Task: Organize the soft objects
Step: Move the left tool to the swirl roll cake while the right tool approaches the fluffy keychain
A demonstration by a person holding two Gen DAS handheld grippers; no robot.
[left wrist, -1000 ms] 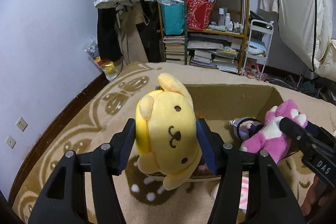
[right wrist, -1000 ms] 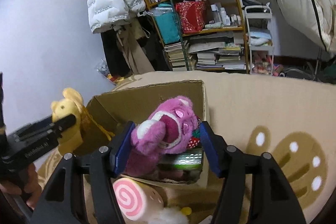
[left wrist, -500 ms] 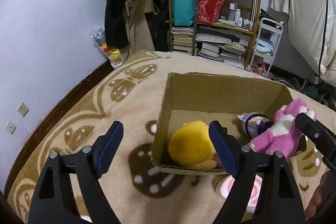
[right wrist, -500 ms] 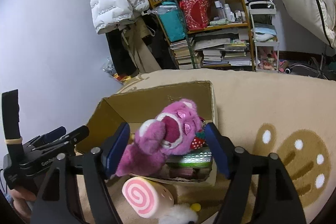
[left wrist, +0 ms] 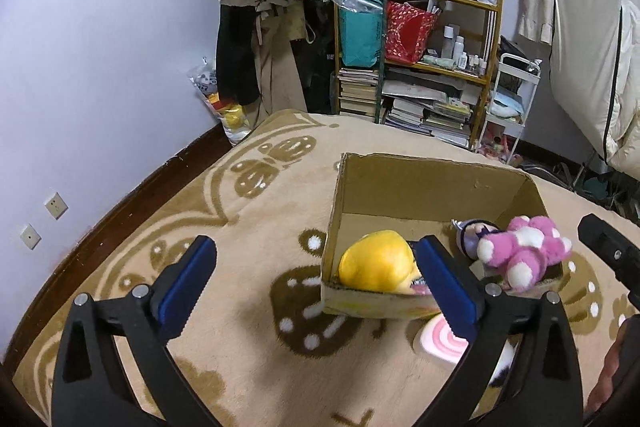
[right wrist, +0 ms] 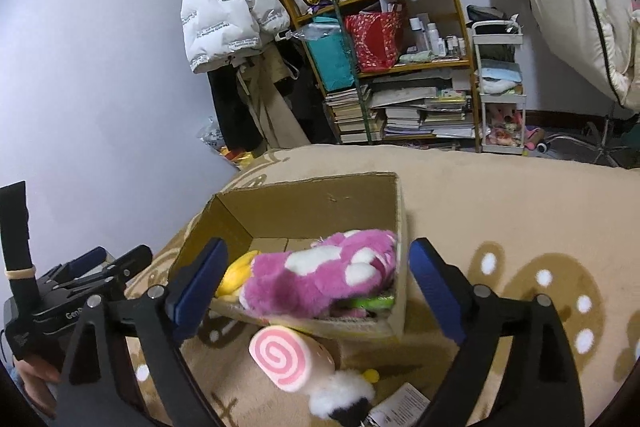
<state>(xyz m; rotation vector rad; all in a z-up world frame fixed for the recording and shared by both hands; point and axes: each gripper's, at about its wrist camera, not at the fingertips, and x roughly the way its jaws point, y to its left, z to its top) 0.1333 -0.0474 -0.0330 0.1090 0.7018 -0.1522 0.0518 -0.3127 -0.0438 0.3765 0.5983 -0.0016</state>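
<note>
The yellow plush (left wrist: 378, 263) and pink plush (right wrist: 320, 273) lie in the cardboard box (left wrist: 432, 187). Both the left gripper (left wrist: 316, 281) and right gripper (right wrist: 316, 285) have jaws spread, empty. Next step, by judgement: grasp the swirl-roll plush (right wrist: 286, 357) beside the box.
</note>
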